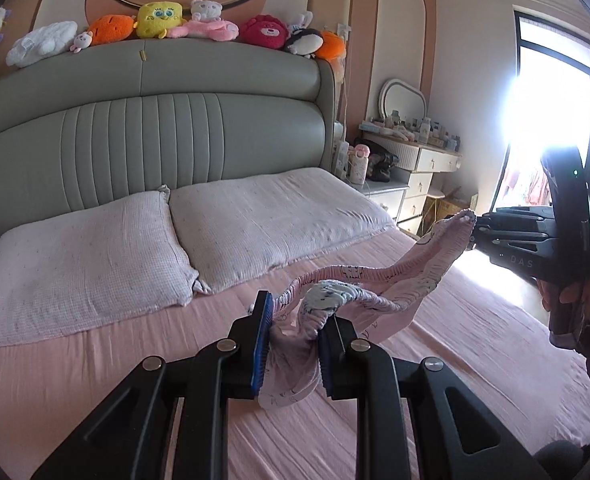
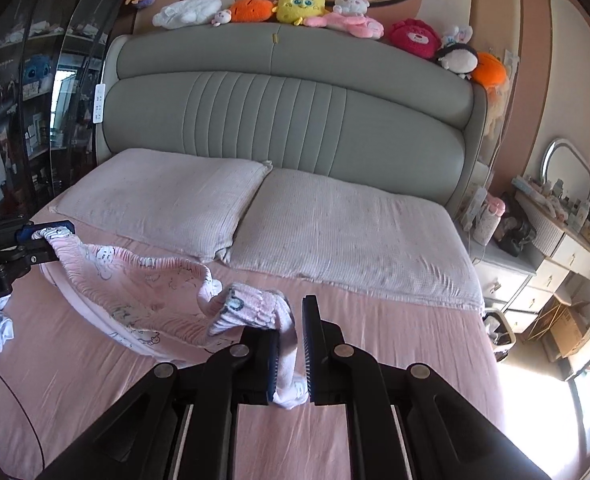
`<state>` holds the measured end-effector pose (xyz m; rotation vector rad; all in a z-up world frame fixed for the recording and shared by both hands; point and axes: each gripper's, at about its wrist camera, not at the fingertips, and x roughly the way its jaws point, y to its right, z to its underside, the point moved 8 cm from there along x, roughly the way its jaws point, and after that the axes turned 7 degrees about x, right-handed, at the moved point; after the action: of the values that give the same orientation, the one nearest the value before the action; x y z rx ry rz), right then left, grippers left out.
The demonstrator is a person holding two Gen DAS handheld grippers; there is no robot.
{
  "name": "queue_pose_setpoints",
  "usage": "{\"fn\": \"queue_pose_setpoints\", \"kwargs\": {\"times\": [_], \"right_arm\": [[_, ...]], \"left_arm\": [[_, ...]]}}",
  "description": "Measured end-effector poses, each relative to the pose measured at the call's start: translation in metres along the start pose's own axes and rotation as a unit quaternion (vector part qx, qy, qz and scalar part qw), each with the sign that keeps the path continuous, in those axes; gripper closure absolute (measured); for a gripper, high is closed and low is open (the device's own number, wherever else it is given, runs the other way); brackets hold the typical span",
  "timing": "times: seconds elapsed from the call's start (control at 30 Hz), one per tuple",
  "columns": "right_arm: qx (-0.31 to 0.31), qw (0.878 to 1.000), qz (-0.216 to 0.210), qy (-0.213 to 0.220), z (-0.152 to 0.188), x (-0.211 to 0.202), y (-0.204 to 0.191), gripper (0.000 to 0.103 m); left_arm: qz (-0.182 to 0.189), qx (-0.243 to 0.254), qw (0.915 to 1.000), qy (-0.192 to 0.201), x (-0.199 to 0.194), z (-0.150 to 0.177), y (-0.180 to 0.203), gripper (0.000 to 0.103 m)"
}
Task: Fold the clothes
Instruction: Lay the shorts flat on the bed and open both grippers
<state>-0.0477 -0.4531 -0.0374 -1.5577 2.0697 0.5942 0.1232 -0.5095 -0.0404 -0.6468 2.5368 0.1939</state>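
A pink printed garment (image 1: 411, 276) with a gathered elastic waistband hangs stretched between my two grippers, just above the pink bed sheet (image 1: 475, 344). My left gripper (image 1: 295, 316) is shut on one bunched end of the waistband, and cloth spills out below its blue pads (image 1: 261, 344). At the right of this view my right gripper (image 1: 473, 232) pinches the other end. In the right wrist view, my right gripper (image 2: 291, 320) is shut on a fold of the garment (image 2: 143, 292). My left gripper (image 2: 45, 236) grips the far end at the left edge. The garment's middle sags onto the sheet.
Two pale pillows (image 1: 95, 256) (image 1: 271, 216) lie against the grey padded headboard (image 1: 155, 140), which carries several plush toys (image 1: 159, 20). A nightstand and dresser (image 1: 415, 176) stand to the bed's right by a bright window. A white cloth (image 2: 3, 326) lies at the bed's left edge, beside a glass cabinet (image 2: 35, 100).
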Motion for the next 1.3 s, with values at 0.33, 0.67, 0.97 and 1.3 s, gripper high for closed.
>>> {"fn": "queue_pose_setpoints", "kwargs": {"times": [0.33, 0.67, 0.97, 1.3], "right_arm": [[0.053, 0.995, -0.022, -0.078, 0.124, -0.02, 0.002, 0.095], [0.101, 0.986, -0.028, -0.129, 0.21, -0.031, 0.011, 0.095], [0.121, 0.977, -0.023, -0.176, 0.257, -0.021, 0.018, 0.095], [0.127, 0.973, 0.016, -0.19, 0.275, -0.015, 0.023, 0.083]], "left_arm": [[0.015, -0.048, 0.995, -0.087, -0.003, 0.096, 0.052, 0.084], [0.04, -0.036, 0.9894, -0.135, -0.004, 0.139, 0.113, 0.084], [0.037, -0.081, 0.9811, -0.171, 0.006, 0.178, 0.115, 0.084], [0.019, -0.124, 0.9696, -0.21, 0.033, 0.195, 0.097, 0.082]]}}
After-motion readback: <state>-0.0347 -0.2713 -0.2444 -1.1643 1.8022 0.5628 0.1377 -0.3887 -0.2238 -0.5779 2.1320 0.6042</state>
